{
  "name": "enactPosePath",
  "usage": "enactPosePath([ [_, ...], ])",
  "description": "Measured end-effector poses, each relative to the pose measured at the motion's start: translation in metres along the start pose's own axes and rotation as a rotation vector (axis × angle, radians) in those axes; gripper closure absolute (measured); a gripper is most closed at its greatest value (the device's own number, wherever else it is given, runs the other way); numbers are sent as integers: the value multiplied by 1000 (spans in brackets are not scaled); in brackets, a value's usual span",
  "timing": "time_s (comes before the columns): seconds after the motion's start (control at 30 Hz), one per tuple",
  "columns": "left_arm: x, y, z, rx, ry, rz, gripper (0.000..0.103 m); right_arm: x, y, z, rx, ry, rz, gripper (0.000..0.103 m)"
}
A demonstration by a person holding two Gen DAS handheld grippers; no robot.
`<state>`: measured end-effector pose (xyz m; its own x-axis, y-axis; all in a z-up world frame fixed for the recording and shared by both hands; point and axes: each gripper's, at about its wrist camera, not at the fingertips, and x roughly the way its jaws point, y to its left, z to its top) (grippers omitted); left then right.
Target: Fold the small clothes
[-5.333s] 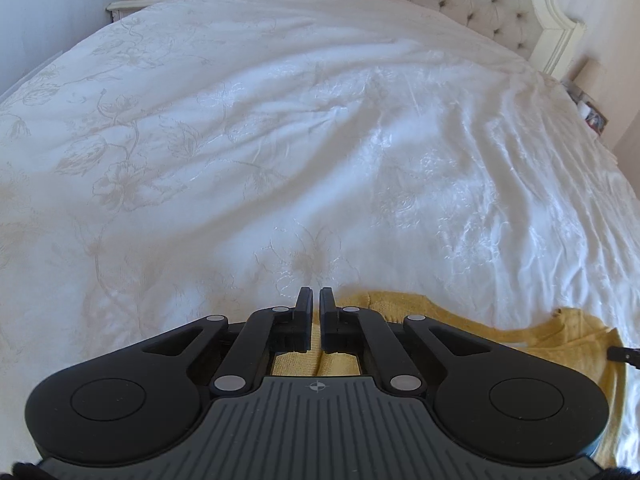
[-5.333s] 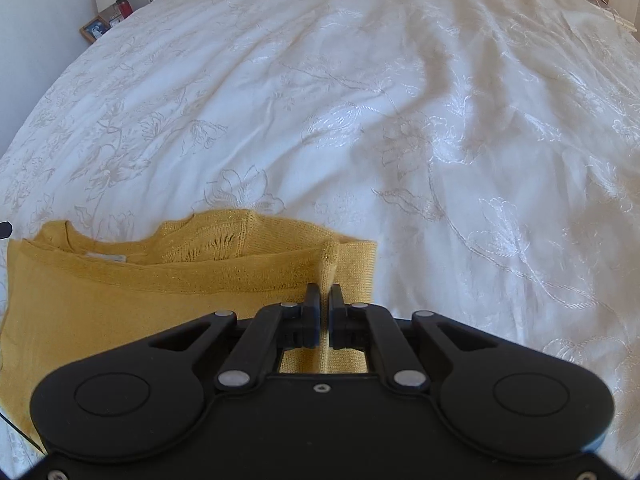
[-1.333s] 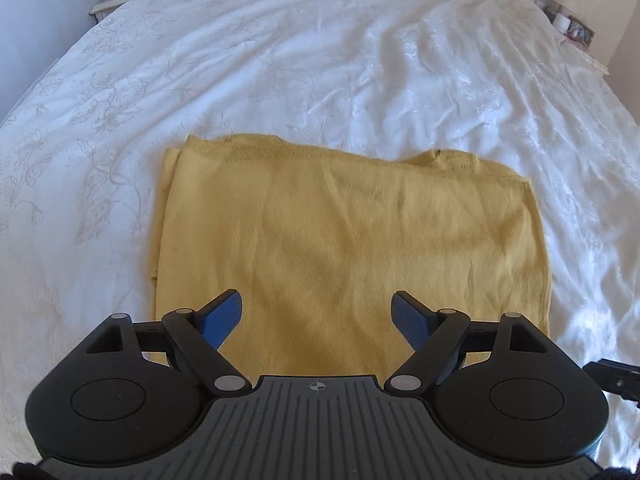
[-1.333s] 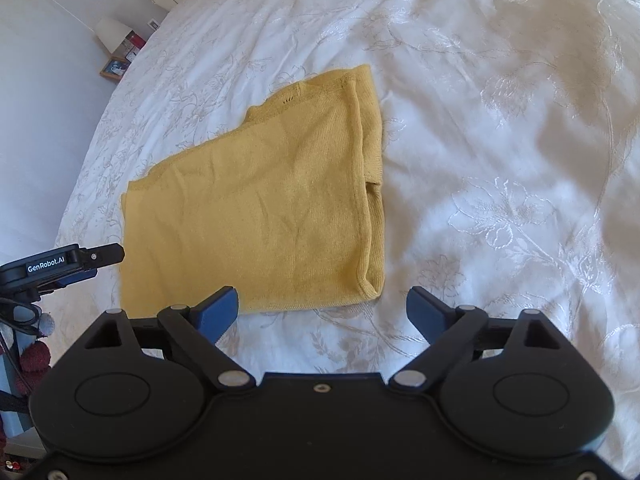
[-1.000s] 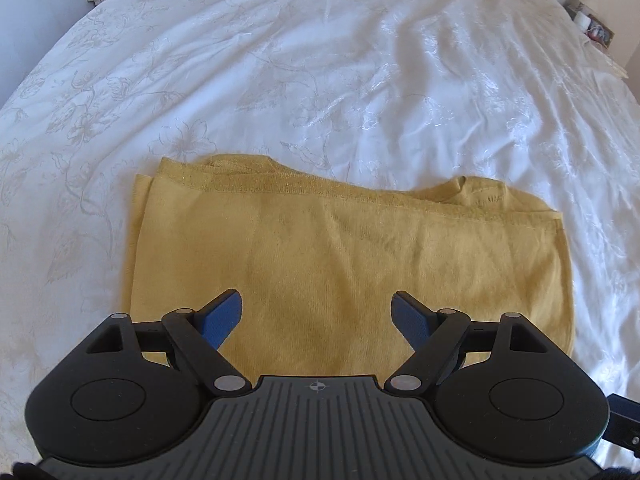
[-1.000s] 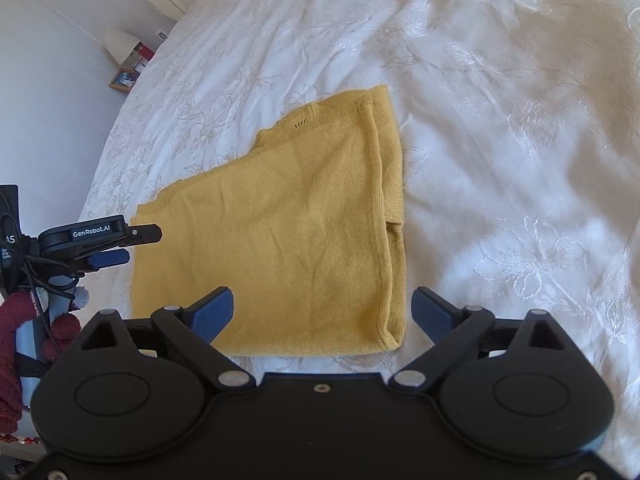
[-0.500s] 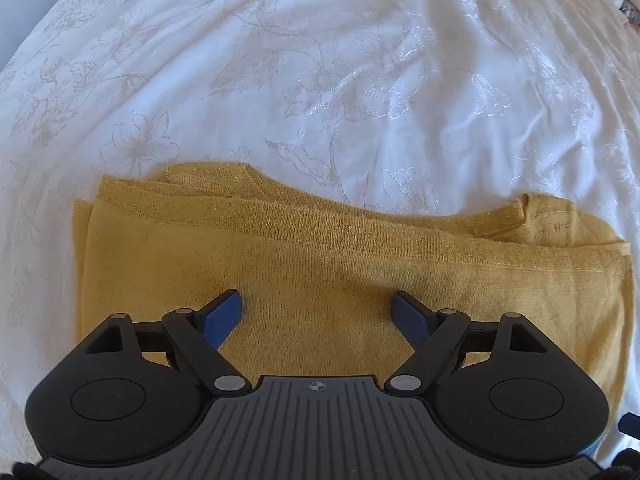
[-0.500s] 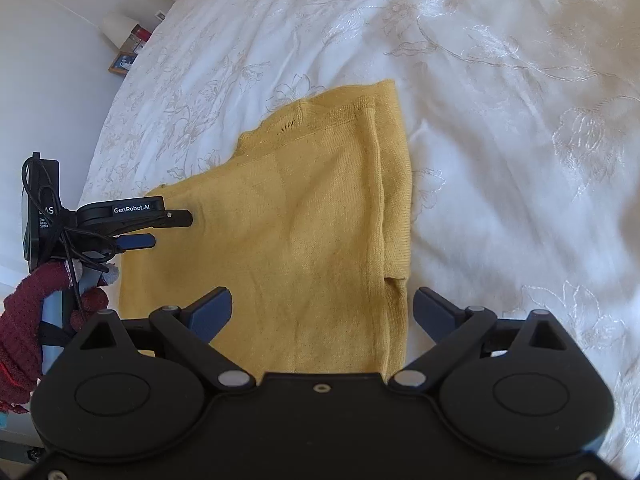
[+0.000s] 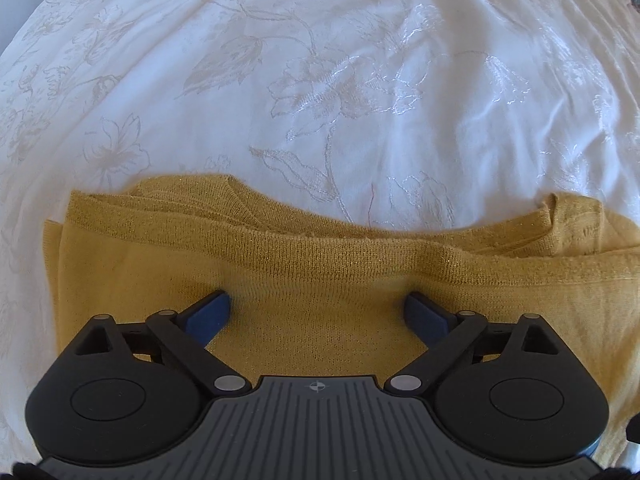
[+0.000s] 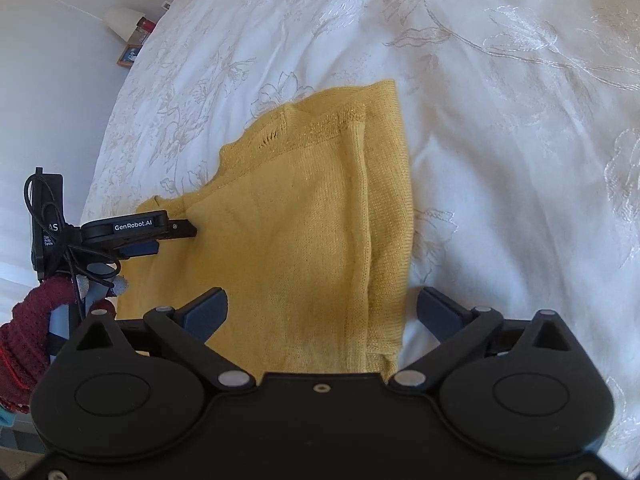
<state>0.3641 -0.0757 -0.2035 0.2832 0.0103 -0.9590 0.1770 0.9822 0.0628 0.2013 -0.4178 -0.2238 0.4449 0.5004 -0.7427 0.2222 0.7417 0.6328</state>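
A mustard-yellow knit garment (image 9: 320, 272) lies folded flat on the white bedspread; it also shows in the right wrist view (image 10: 304, 232). My left gripper (image 9: 318, 312) is open and empty, low over the garment's near half, its blue pads (image 9: 210, 314) apart on either side of the knit. My right gripper (image 10: 320, 312) is open and empty over the garment's near right edge, where a doubled side fold (image 10: 384, 240) runs away from me. The left gripper also shows in the right wrist view (image 10: 176, 236) at the garment's left edge.
The white embroidered bedspread (image 9: 320, 80) spreads all around the garment. A bedside table with a lamp (image 10: 120, 20) and a framed picture (image 10: 130, 55) stands at the far left beside the wall. The person's hand in a dark red sleeve (image 10: 28, 328) holds the left gripper.
Both grippers let go of the garment and opened, then came down close over it. In the last second the garment has grown larger in both views.
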Motion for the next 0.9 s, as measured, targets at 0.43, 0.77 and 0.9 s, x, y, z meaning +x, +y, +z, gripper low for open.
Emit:
enactPosePath([
  [0.43,-46,0,-73,11,33,-59,15,5,-17,7,73,-16,88,0],
  [0.77,-49,6,-121,-20,103,-55,17,9,-5,10,17,23,65,24],
  [0.9,-74,20,-129,-72,52,-58,17,9,0,9,-9,30,19,49],
])
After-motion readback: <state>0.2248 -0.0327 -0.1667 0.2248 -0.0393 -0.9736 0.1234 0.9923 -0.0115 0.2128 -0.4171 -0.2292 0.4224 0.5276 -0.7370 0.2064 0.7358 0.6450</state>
